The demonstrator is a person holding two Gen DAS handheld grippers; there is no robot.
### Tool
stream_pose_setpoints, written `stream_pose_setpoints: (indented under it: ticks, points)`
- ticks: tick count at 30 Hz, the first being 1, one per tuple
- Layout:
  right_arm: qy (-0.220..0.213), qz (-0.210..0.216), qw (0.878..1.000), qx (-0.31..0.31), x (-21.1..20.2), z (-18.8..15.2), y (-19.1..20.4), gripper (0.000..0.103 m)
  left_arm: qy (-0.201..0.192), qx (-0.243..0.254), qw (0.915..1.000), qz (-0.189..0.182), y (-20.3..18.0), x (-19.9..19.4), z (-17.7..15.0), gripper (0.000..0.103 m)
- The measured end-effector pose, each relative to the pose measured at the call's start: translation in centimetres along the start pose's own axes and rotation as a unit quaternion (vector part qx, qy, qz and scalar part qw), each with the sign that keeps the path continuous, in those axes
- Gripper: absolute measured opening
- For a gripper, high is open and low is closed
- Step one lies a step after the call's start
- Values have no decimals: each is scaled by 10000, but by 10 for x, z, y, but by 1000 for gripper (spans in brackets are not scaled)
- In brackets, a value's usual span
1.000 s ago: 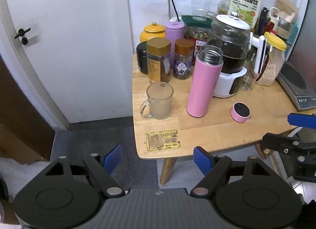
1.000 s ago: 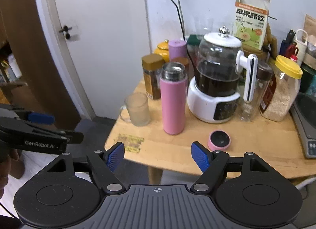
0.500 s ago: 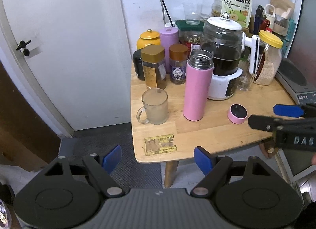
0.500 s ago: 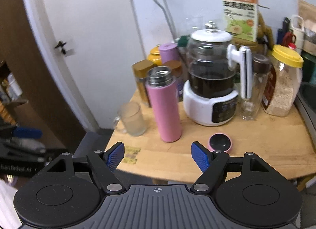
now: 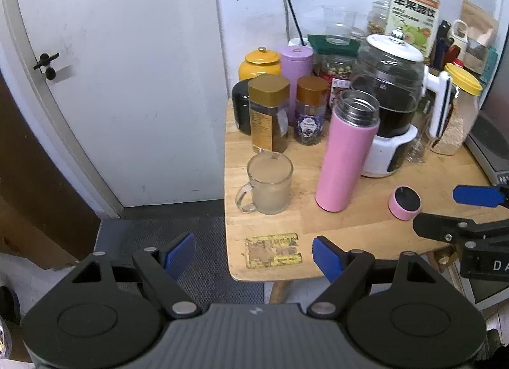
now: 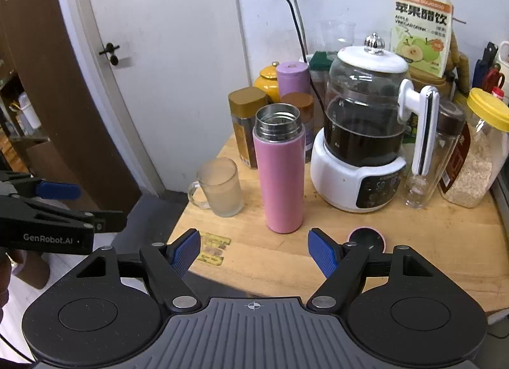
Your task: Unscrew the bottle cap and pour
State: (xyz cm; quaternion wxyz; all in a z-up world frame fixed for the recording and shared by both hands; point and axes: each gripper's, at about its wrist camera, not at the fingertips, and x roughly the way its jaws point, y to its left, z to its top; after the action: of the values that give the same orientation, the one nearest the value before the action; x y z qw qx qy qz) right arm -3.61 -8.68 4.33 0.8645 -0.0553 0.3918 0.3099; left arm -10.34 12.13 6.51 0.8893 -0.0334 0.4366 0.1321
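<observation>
Left wrist view:
- Shows the pink bottle [image 5: 346, 152] upright on the table [image 5: 350, 229], with open steel mouth.
- Shows the whole cap [image 5: 404, 203], pink, lying right of the bottle and apart from it, dark inside facing up.
- Shows the mug [image 5: 269, 184] left of the bottle, filled with cloudy liquid seen from above.
- Shows the left gripper [image 5: 251, 253] spread wide and holding nothing, in front of the bottle, over the table edge and a worn sticker [image 5: 273, 249].
- Catches the right gripper [image 5: 435, 211] from the side, right of the bottle and just beside the cap, also spread.

Right wrist view:
- Looks more level at the bottle [image 6: 284, 171], so deeper into its mouth.
- Hides part of the cap [image 6: 366, 238] behind one blue pad of the right gripper [image 6: 254, 251], spread wide and empty.
- Gives only the frosted side of the mug [image 6: 222, 187].
- Shows the kettle [image 6: 362, 146] right of the bottle with its display, hidden in the other view.
- Places the left gripper [image 6: 101, 206] far left of the bottle, off the table, spread.

Against half a second ago:
- Bottle, cap and mug unmoved on the table.
- In the left wrist view, right gripper now lower and nearer to the cap.
- In the right wrist view, left gripper higher and sharp, no more blurred; cap fully seen then, half covered now.
</observation>
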Motion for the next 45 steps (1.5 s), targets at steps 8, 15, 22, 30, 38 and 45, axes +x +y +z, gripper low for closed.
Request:
stream_pose_setpoints:
  ticks: [8,15,22,30,38,45]
  points:
    - [62,-143,9998,143,-6,12,-4,77,132,-25,9999,-31,4,8,23,94]
    - [6,-189,9997,148,-15,13,-5,82,146,85,9996,-215,-10,8,30,96]
    - [-22,-240,9995,193,-23,9,-14,82,126,201,9993,-295,-28,4,30,96]
    - [-30,-292,9994,174,-33,2,-19,82,155,207,9992,-314,-42,0,28,96]
    - [-30,-177,9998,85,-36,-1,-17,82,192,121,9993,-298,-44,-5,22,96]
    - [-92,2,10000,14,-32,6,-7,82,171,58,9996,-220,-39,-12,20,96]
